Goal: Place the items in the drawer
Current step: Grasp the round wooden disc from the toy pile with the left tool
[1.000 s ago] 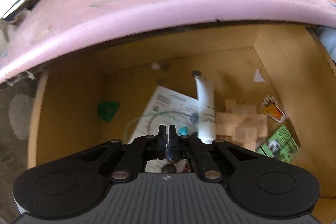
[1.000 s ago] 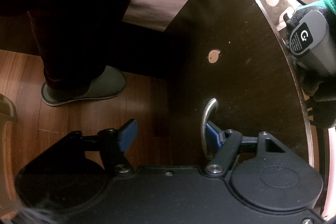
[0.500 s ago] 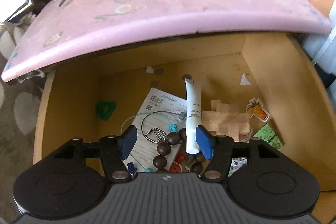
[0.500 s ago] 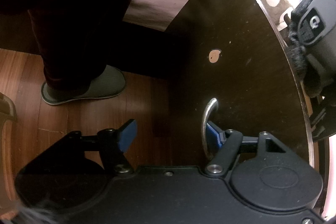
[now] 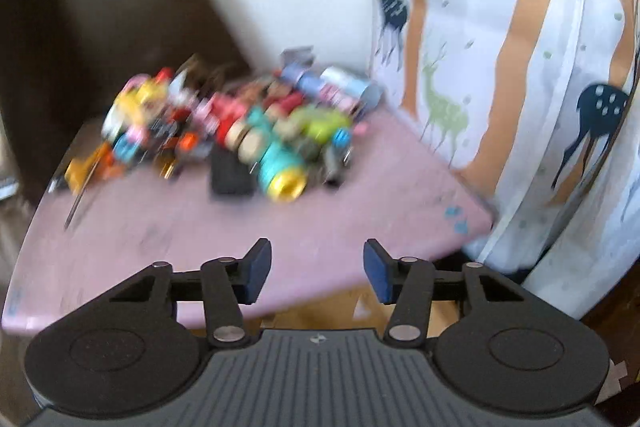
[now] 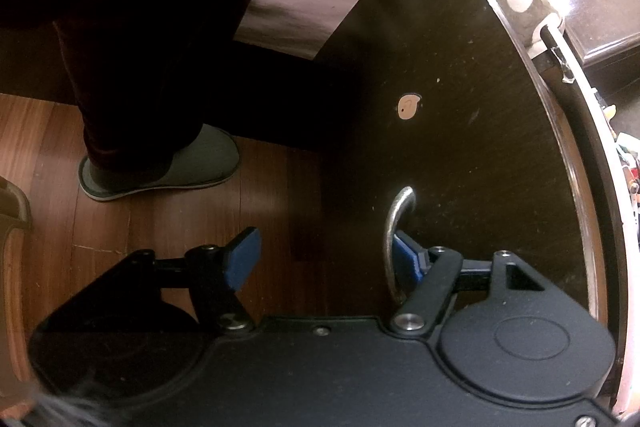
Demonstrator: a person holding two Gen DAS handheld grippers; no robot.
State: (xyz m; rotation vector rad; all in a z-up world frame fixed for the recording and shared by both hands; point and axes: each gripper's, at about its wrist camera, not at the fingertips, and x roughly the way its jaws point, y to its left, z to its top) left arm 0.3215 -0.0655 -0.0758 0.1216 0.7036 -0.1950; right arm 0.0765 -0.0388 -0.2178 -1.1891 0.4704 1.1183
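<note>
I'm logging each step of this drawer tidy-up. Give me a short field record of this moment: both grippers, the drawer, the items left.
left gripper: jaws closing, nothing between them, above the pink tabletop
right gripper: open, one blue pad hooked behind the curved silver metal handle
drawer: dark brown wooden drawer front in view; open or shut cannot be told
items left: blurred heap of small colourful items on the tabletop
floor: person's grey slipper

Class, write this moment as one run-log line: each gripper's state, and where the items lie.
left gripper: empty, jaws closing | right gripper: open, finger hooked behind drawer handle | items: piled on pink tabletop
</note>
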